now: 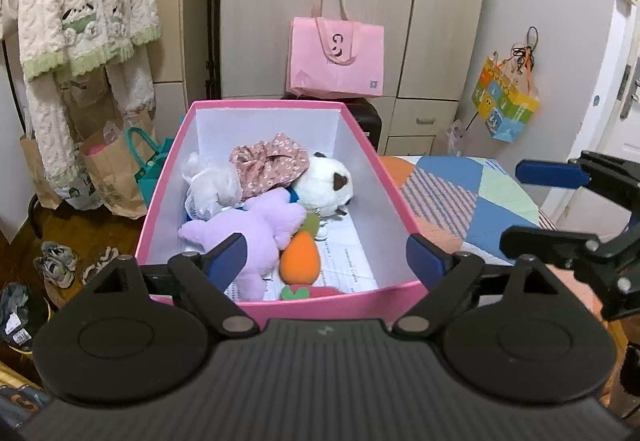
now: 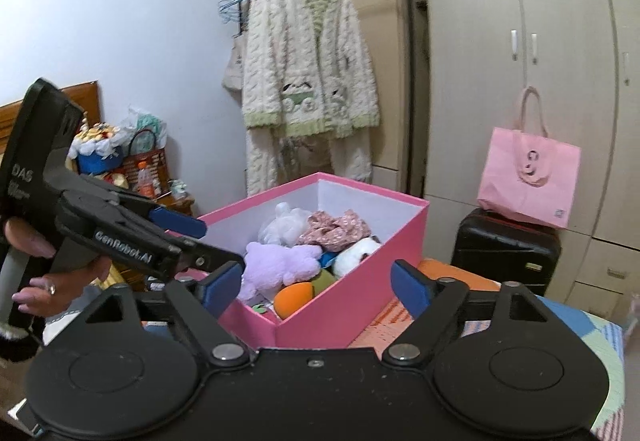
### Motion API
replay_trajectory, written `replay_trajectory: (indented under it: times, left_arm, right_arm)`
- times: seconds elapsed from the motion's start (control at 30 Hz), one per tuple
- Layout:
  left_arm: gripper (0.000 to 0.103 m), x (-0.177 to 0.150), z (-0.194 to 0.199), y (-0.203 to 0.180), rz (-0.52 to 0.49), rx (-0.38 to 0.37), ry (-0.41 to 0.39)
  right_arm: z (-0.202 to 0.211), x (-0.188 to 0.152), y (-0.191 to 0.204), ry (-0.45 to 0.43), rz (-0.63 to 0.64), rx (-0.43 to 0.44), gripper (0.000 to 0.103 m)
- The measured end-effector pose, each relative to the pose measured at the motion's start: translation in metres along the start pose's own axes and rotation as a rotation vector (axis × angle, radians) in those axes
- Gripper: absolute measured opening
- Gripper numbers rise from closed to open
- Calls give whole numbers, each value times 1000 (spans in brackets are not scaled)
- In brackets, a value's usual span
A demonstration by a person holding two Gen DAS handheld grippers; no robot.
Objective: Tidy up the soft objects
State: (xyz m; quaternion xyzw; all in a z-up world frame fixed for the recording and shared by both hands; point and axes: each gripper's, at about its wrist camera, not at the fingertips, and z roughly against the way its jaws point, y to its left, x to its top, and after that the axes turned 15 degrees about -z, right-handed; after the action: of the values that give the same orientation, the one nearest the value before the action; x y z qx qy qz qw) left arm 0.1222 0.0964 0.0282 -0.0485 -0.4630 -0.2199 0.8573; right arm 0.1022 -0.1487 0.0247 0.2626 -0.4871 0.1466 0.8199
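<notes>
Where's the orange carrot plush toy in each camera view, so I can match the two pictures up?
Left wrist view: the orange carrot plush toy lies low and centre, near the front of the pink cardboard box.
Right wrist view: it shows partly, centre, at the box's near corner.
Shared landmark: the pink paper shopping bag by the wardrobe.

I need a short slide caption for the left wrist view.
Open left gripper above a pink box holding plush toys.

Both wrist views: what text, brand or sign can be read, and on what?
"GenRobot.AI": side of the left gripper.
"DAS": on its handle.
Smiley logo: pink bag; its small print is too blurred.
Printed paper lining the pink box: too small to read.
</notes>
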Motion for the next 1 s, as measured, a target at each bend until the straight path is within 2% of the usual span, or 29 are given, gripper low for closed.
replay_trajectory:
  times: [0.07,0.17,0.27,0.37,0.47,0.57,0.67,0.77,1.0]
  left_arm:
    - [97,1,3,-7,-14,-3,-10]
    - [98,2,7,-17,-40,1,-2]
    - [100,5,10,-27,-43,39,25]
    - [101,7,13,-38,-62,101,45]
    - [103,7,18,-42,-65,92,19]
    - [103,8,18,-45,-28,94,46]
    - [103,7,18,-51,-30,93,52]
    - [103,5,18,-58,-59,124,50]
    - [103,-3,24,-70,-61,138,32]
  right_arm:
    - [7,1,-1,-10,-10,-19,92]
    - [15,0,-2,-18,-21,-59,97]
    - [19,-2,0,-12,-29,-113,103]
    - [20,-2,1,31,-57,-216,103]
    - [22,-2,5,55,-42,-339,103]
    - [28,-5,10,67,6,-420,103]
    - [39,-9,14,39,2,-439,103]
    - [51,-14,19,13,-17,-453,103]
    - [66,-21,22,-19,-80,-439,103]
